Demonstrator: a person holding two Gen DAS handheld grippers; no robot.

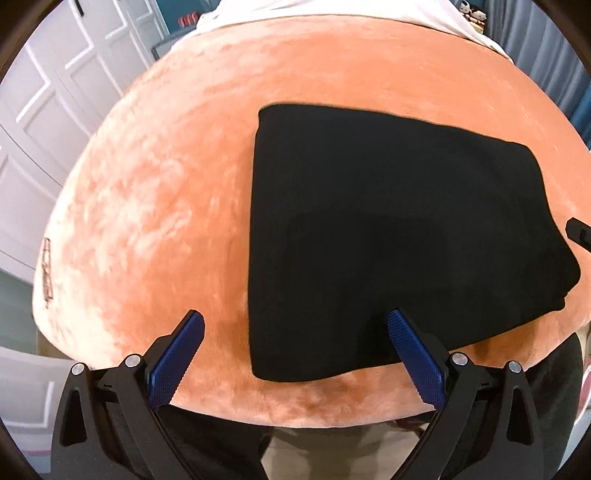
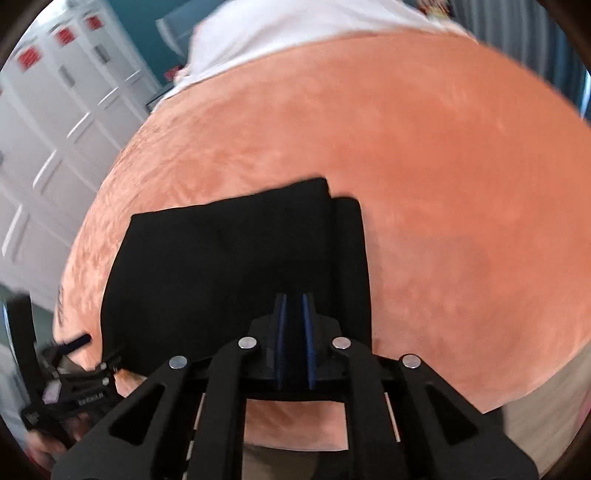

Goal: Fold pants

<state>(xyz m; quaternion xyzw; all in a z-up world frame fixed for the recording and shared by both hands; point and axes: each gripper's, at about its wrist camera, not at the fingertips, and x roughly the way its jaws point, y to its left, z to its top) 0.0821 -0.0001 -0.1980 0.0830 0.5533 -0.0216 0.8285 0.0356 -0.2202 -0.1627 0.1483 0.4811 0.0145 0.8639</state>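
Observation:
The black pants (image 1: 399, 236) lie folded into a compact rectangle on an orange plush blanket (image 1: 155, 206). My left gripper (image 1: 295, 325) is open, its blue pads straddling the near left corner of the pants, just above the cloth. In the right wrist view the pants (image 2: 221, 266) fill the centre, with a second folded layer showing along their right edge. My right gripper (image 2: 294, 306) has its blue pads almost together over the near edge of the pants; whether cloth is pinched between them is hidden. The left gripper shows at the lower left of the right wrist view (image 2: 74, 350).
The orange blanket (image 2: 461, 221) covers a bed, with a white sheet (image 1: 332, 11) at its far end. White panelled closet doors (image 1: 44, 110) stand to the left. Blue curtains (image 1: 546, 44) hang at the right. The person's legs show below the bed's near edge.

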